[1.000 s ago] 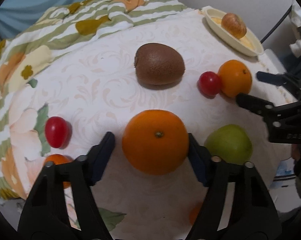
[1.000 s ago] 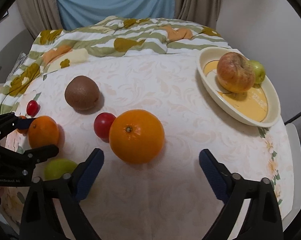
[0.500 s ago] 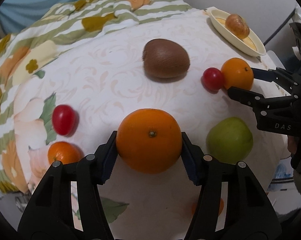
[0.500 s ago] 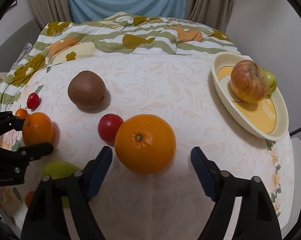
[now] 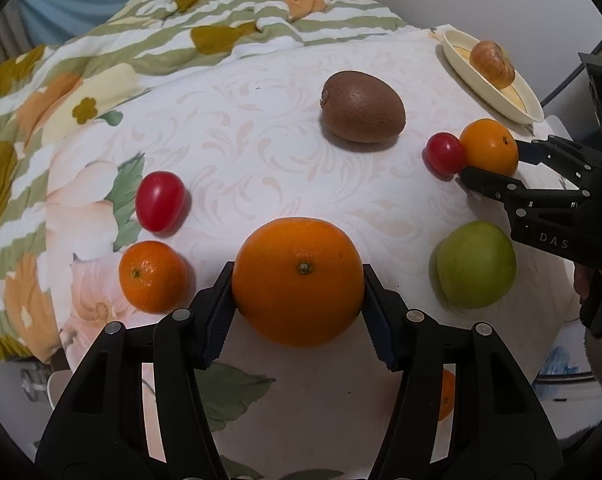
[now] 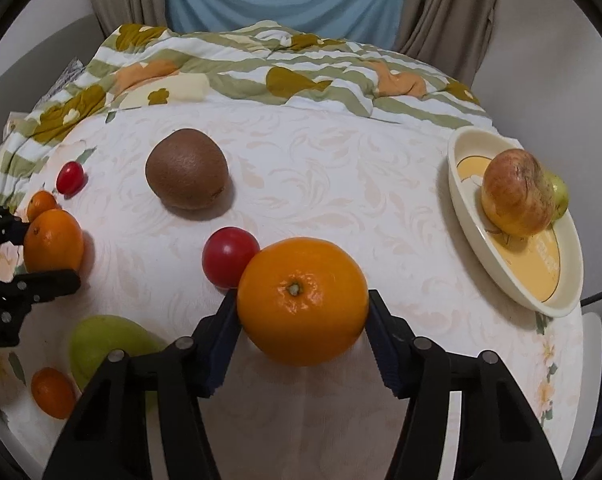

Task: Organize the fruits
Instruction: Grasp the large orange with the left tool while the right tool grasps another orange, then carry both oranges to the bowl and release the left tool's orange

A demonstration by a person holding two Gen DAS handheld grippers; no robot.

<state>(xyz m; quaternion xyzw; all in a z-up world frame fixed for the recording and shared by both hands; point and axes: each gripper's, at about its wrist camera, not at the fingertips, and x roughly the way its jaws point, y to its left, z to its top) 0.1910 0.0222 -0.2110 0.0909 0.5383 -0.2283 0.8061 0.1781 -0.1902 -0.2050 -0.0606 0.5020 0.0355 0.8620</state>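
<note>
The left tool is clamped on an orange, both pads pressed flat against its sides. The right tool is closing on a second orange, and its pads appear to be touching the peel already. Both oranges are still resting on the surface. A red cherry tomato is seen touching the right orange, just beside the left pad; it could be nudged and sent rolling if that orange is lifted. Round, smooth peel could slip from the pads if squeezed off-centre. The bowl, with an apple in it, is set well apart.
</note>
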